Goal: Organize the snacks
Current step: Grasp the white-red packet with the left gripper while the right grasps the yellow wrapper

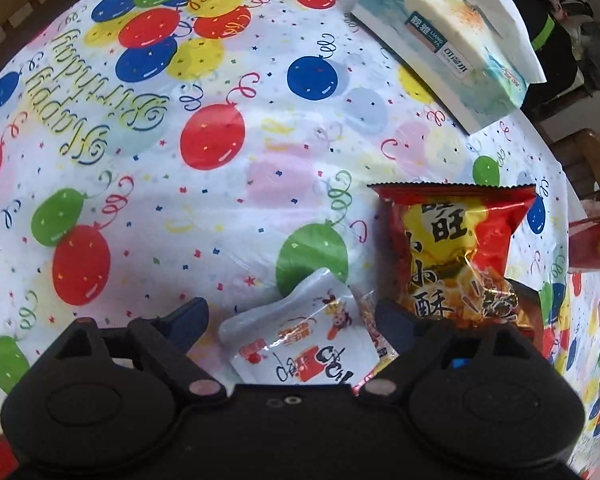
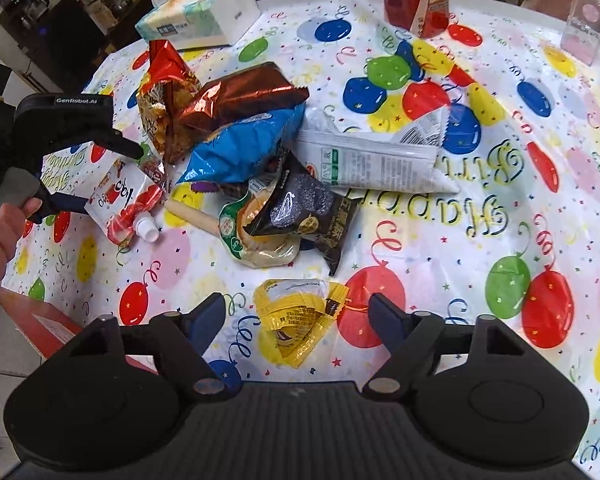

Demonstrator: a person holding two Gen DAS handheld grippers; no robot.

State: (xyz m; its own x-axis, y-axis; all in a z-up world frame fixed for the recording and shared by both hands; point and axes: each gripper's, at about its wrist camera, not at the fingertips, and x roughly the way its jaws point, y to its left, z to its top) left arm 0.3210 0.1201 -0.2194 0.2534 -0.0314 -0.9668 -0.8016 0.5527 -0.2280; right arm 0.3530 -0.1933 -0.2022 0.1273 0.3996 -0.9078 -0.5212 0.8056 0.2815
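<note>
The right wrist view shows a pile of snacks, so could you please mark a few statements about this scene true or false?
1. The left tool is open around the white spouted pouch. True.
2. The right tool is shut on the yellow packet. False: it is open, with the packet lying between its fingers.
3. The tissue box lies on top of the snack pile. False: it stands apart, at the table's far edge.
4. The brown foil bag rests on the blue bag. True.
</note>
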